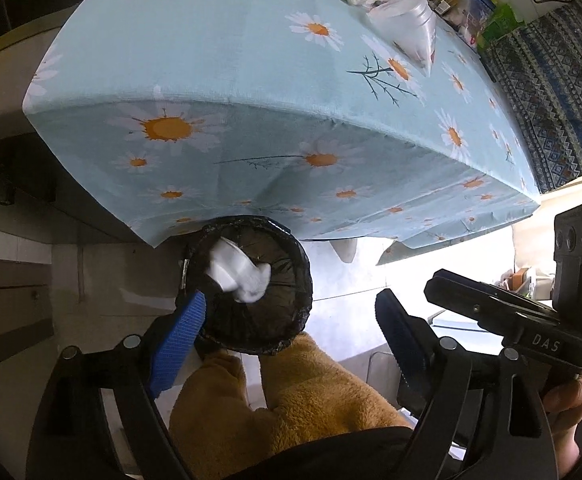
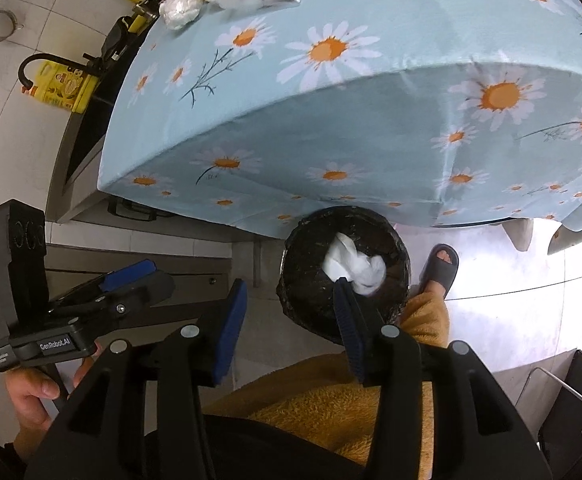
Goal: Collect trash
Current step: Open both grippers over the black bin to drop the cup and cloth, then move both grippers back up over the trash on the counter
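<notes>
Fingers [image 1: 189, 332] of both grippers spread, gripping nothing; crumpled white trash [image 1: 241, 276] lies lengthwise across black-lined bin [image 1: 291, 320].

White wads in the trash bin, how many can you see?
1. A crumpled white wad lies inside the black-lined trash bin on the floor by the table's edge. More may be hidden beneath it.

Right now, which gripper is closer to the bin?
Left, narrowly. The bin sits below the left gripper, inside its open jaw gap by one finger. The right gripper hangs above too, but the bin lies half outside its gap.
</notes>
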`<state>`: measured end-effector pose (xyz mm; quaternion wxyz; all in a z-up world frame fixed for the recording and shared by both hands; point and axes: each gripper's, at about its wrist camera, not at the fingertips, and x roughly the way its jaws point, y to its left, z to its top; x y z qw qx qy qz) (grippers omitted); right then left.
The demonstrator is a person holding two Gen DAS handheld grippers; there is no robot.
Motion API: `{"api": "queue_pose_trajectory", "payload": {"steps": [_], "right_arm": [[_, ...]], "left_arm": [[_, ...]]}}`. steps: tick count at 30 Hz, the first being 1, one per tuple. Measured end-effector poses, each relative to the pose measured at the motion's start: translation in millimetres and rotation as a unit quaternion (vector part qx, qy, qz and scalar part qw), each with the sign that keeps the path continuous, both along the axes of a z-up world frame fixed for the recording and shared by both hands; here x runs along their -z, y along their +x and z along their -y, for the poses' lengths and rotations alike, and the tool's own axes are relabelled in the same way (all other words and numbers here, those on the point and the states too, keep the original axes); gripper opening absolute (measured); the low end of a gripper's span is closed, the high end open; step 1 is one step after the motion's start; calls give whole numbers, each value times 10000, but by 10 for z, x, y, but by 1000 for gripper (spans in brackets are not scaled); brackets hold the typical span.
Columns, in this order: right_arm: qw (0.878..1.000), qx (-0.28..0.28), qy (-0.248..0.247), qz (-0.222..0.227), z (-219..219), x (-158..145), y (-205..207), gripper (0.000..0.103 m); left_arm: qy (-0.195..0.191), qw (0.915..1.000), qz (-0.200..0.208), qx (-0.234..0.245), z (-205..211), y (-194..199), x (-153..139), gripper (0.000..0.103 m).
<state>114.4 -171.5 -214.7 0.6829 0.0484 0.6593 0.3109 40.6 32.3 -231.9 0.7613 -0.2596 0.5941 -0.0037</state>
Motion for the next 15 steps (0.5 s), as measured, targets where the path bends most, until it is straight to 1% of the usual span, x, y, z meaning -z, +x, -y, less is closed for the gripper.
{"api": "queue_pose_trajectory", "payload": {"steps": [7, 10, 12, 14, 15], "right_arm": [[10000, 40, -26, 63, 47, -60, 15, 46], [9999, 51, -46, 159, 48, -138, 7, 46], [9997, 46, -30, 255, 46, -220, -1, 47], [9991, 25, -24, 412, 33, -318, -16, 51], [9989, 14, -20, 478, 25, -362, -23, 51]], "left_arm": [[19, 9999, 116, -10, -30, 19, -101, 84], [40, 9997, 245, -28, -62, 22, -205, 84], [59, 9992, 399, -46, -99, 14, -316, 84], [72, 9984, 551, -64, -127, -8, -424, 84], [80, 9981, 609, -65, -138, -19, -465, 84]]}}
